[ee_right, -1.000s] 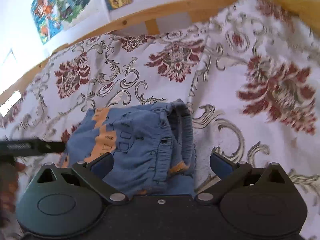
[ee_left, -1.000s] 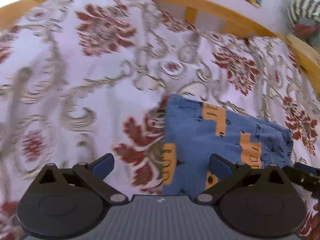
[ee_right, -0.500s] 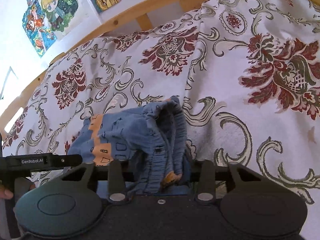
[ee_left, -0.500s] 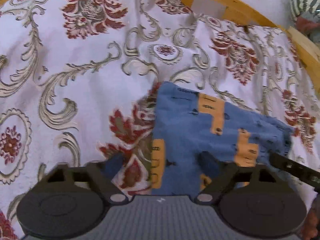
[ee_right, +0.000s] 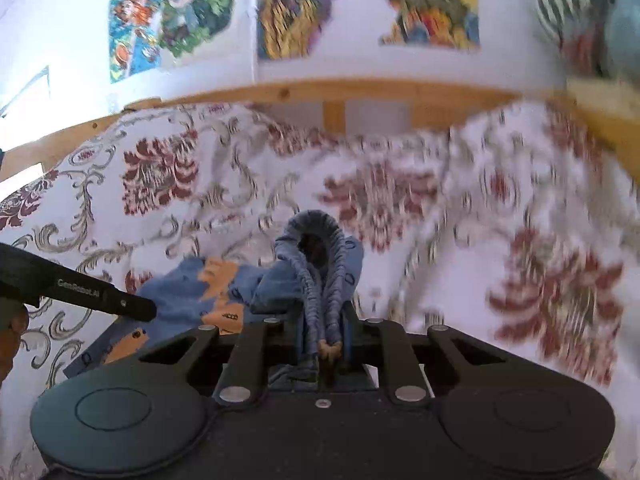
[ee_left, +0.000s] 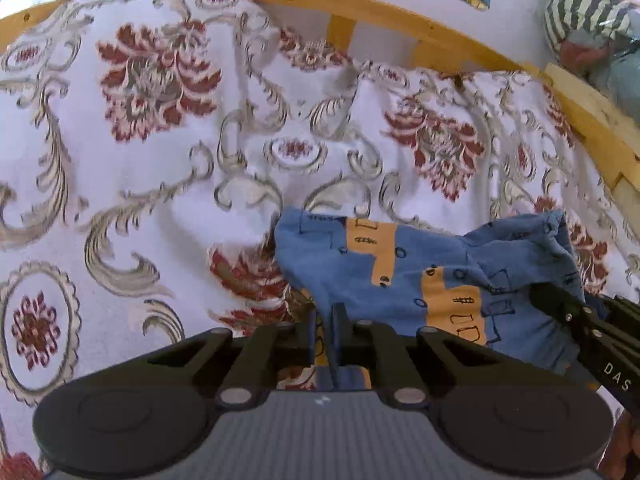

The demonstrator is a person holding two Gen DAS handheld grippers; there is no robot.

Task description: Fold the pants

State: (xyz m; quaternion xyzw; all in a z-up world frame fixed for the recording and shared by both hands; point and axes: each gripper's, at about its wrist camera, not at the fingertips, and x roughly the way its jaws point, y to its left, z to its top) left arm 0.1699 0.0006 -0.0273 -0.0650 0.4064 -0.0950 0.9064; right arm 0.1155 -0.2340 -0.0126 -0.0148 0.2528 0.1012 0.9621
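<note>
Both grippers, left gripper and right gripper, are clamped on the blue pants, so I should lift evenly, keeping the elastic waistband taut over the floral bedspread.

I read this as a home bedroom, likely a kid's room. Ahead of both jaws there's a floral bedspread with red and beige scrollwork, covering a bed. Beyond it runs a pine bed rail with slats, curving past the right jaw side. On the white wall above the jaws I see colourful cartoon posters. A striped plush bundle sits far right on the rail; can't tell exactly what it is.
</note>
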